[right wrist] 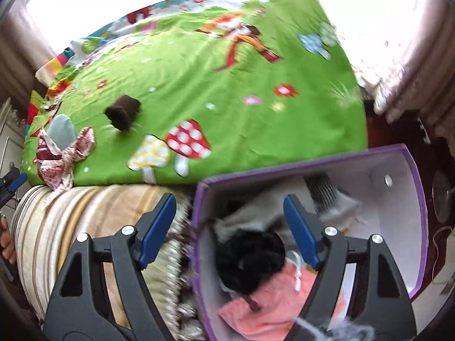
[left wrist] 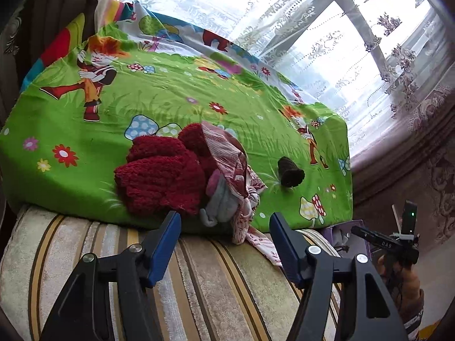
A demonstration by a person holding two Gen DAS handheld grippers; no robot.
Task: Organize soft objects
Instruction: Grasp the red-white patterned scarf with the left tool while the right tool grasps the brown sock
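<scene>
Soft things (left wrist: 182, 170) sit piled mid-frame on the green bed (left wrist: 170, 91), waiting. Left gripper (left wrist: 224, 227) gapes empty below them. Right gripper (right wrist: 230, 213), spread and empty, hangs over the purple box (right wrist: 418, 199), lower right.

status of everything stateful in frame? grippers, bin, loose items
left gripper: open, empty, over the striped cushion.
right gripper: open, empty, above the purple bin.
purple bin: open-topped, already holding a black fluffy item, pink cloth and grey pieces.
red fuzzy item: heaped on the green sheet.
patterned cloth: crumpled, draped off the sheet's edge.
brown item: lying alone on the sheet.
</scene>
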